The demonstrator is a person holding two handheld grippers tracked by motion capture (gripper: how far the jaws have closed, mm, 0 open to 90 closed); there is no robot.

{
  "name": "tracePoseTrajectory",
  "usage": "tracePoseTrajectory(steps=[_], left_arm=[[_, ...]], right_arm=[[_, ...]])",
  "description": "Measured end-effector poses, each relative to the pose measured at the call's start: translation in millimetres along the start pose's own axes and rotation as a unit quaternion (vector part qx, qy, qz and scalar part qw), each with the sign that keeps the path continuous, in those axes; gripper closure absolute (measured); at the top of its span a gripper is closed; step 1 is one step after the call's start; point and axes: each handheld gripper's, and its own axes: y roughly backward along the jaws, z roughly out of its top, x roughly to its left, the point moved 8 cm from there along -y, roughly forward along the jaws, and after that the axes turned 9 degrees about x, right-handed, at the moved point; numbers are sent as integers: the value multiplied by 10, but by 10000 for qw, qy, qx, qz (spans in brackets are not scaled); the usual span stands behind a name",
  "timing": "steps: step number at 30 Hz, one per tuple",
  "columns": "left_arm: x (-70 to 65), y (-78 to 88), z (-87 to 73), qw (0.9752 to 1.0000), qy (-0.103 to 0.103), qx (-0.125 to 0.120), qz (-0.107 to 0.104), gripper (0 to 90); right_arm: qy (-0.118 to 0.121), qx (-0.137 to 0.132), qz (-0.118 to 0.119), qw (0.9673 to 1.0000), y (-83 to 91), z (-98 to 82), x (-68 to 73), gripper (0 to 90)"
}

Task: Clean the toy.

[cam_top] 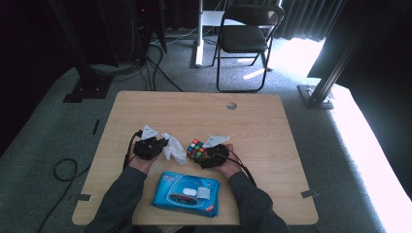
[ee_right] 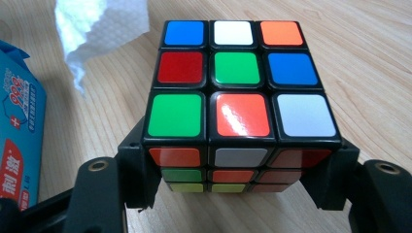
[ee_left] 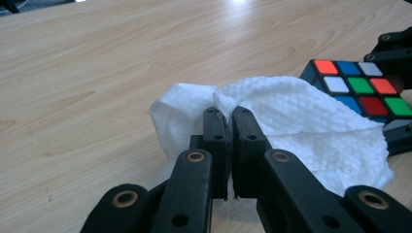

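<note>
Jaws of the left gripper (ee_left: 227, 116) are pinched nearly together on a fold of white wet wipe (ee_left: 296, 121), whose quilted, dimpled sheet billows up around and beyond the black tips. Across from it, the right gripper (ee_right: 240, 167) stands partly open with its two pads pressed against opposite sides of a Rubik's cube (ee_right: 240, 87), the glossy plastic block sitting square between them on the table. Its top face shows blue, white and orange stickers, then red, green and blue, then green, orange and white, all framed in black. Just beside the right gripper's near side lies a soft blue pack of wet wipes (cam_top: 186, 193) with a white flap lid. Both hands rest on a pale wood-grain table (cam_top: 145, 104) with rounded corners and a cable hole at its far edge. Beyond stand a black folding chair (cam_top: 245, 39), grey carpet, trailing cables and dark curtains.
</note>
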Motion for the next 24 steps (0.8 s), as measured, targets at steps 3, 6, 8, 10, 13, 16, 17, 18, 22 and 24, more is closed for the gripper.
tracePoseTrajectory(steps=[3,6,8,10,13,16,17,18,22,24], left_arm=[[-3,-1,36,10000,0,-29,5,866],[6,-4,68,10000,18,-49,21,866],[12,-4,95,10000,29,-76,47,866],[21,-1,124,9999,35,-106,92,866],[30,-1,164,9998,62,-149,132,866],[60,-6,200,9997,88,-165,182,866],[71,-8,209,9996,96,-168,196,866],[89,-10,221,9996,111,-170,221,866],[143,-17,257,9993,180,-171,289,866],[163,-17,279,9990,220,-196,342,866]], right_arm=[[21,13,5,10000,-2,-4,3,340],[11,25,21,10000,-5,-8,8,340],[41,23,22,10000,-9,-7,13,340],[42,26,30,10000,-10,-6,18,340],[51,26,52,10000,-13,0,28,340],[53,30,68,10000,-15,3,33,340],[54,37,74,10000,-14,1,33,340],[64,45,76,9999,-15,-3,34,340],[106,50,80,9999,-20,-8,40,340],[113,83,115,9998,-31,-15,61,339]])
